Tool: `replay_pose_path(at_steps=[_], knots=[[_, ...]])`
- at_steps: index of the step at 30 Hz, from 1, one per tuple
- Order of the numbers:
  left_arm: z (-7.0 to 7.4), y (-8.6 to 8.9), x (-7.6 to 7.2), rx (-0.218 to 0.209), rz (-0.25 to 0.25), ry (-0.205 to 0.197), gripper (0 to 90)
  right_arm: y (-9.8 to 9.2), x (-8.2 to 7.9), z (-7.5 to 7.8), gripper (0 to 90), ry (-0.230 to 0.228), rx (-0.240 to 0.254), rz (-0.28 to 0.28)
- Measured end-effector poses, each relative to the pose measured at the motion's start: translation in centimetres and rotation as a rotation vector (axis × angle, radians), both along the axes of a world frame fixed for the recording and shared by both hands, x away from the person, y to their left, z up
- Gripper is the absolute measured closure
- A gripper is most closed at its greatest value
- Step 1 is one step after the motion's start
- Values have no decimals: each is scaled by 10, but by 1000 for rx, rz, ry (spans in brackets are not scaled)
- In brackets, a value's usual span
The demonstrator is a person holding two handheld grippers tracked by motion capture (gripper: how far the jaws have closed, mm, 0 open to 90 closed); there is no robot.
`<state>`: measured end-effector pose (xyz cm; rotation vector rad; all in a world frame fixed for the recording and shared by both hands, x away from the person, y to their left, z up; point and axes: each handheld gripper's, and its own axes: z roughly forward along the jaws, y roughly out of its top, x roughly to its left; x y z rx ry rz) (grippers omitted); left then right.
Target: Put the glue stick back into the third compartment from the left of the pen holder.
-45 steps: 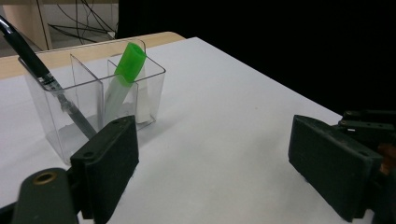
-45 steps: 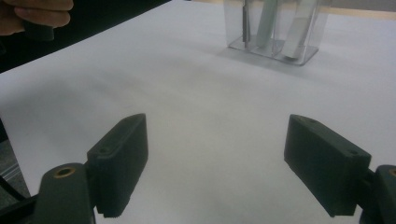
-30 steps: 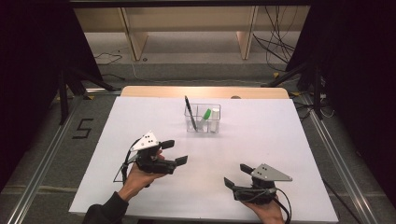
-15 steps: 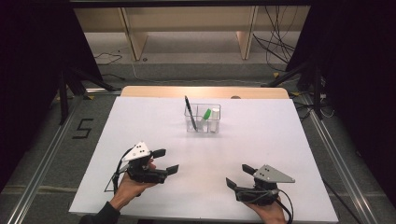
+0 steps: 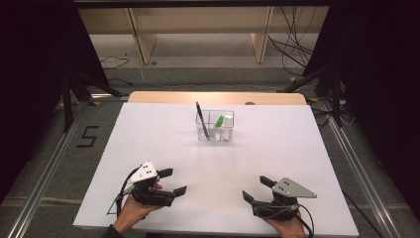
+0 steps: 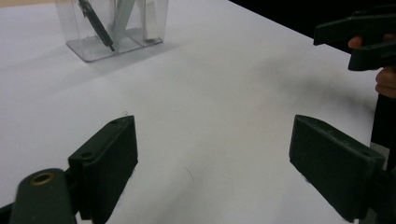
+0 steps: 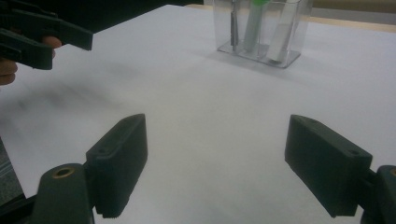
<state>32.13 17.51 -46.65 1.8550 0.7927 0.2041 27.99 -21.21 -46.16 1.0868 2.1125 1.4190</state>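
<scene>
High view: white table (image 5: 277, 148), grey floor (image 5: 198, 59).

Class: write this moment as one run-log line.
left gripper: open, empty | right gripper: open, empty | clear plastic pen holder: black pen, green marker inside, untouched

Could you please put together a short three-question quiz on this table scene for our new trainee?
1. True or false: the left gripper is shut on the black pen.
2. What stands in the clear container? A) a black pen, a green-capped marker and a white item; B) scissors and a ruler; C) nothing.
3. Fill in: both the left gripper and the right gripper are at the ____ edge of the white table, nearest the person.

Key: 1. False, its jaws stand wide apart with nothing between them. 2. A. 3. Near.
</scene>
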Motion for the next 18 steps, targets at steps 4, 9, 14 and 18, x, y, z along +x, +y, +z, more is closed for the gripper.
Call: replay_pose_path(at_steps=[4,9,14,18], knots=[[-3,-1,-5,20,-7,3,146,0,-2,-1,221,-2,-6,3],[-3,-1,-7,20,5,-13,146,1,-4,-2,220,-1,-11,11],[-4,0,-4,12,13,-4,146,0,-4,-2,220,-2,-9,7],[-3,0,-4,10,13,-9,146,0,-3,-3,220,-2,-8,5]])
